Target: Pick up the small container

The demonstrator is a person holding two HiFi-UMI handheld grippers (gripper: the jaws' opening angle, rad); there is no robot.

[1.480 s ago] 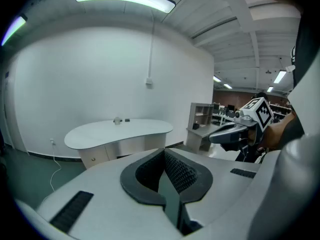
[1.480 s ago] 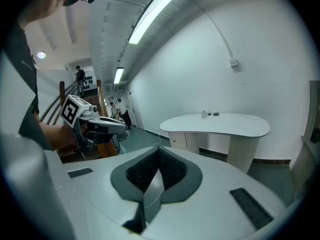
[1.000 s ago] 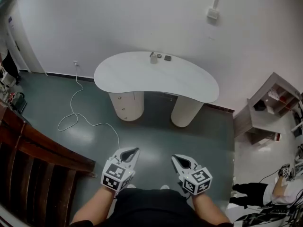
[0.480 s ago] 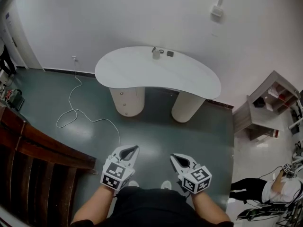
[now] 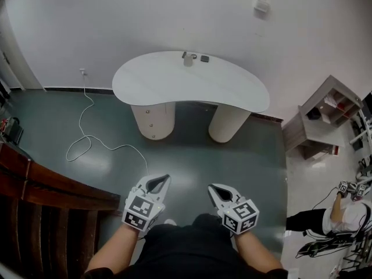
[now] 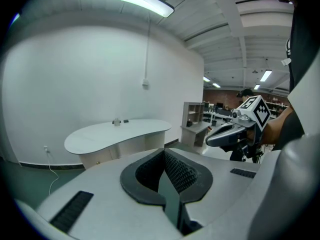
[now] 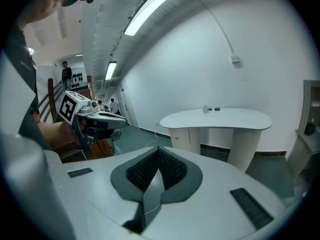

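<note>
Broadly, the dull grey-green floor [image 5: 244,156] fills the middle of the head view. Beyond it, in the upper centre, stands the white kidney-shaped bench [image 5: 174,92], set against the plain white wall [image 5: 145,22].

Low in the frame, well apart from the bench, sit two grey tools side by side, both aimed toward it: the left hand-held gripper [image 5: 166,178] and the right hand-held gripper [image 5: 211,187]. Each one's own view shows its ribbed jaws pressed together with nothing between them. A thin white cable [image 5: 87,144] loops over the floor at the left.

Smallest is the small pale capped container [image 5: 188,60], upright near the far edge of the bench by the wall. A small dark flat object [image 5: 204,58] lies just beside it to the right.

The step in hand looks like the approach, since nothing is within reach yet. The next move likely calls for closing the gap to the bench and reaching across its top to the far edge. One pair of jaws must then part around the container without knocking the dark object.
</note>
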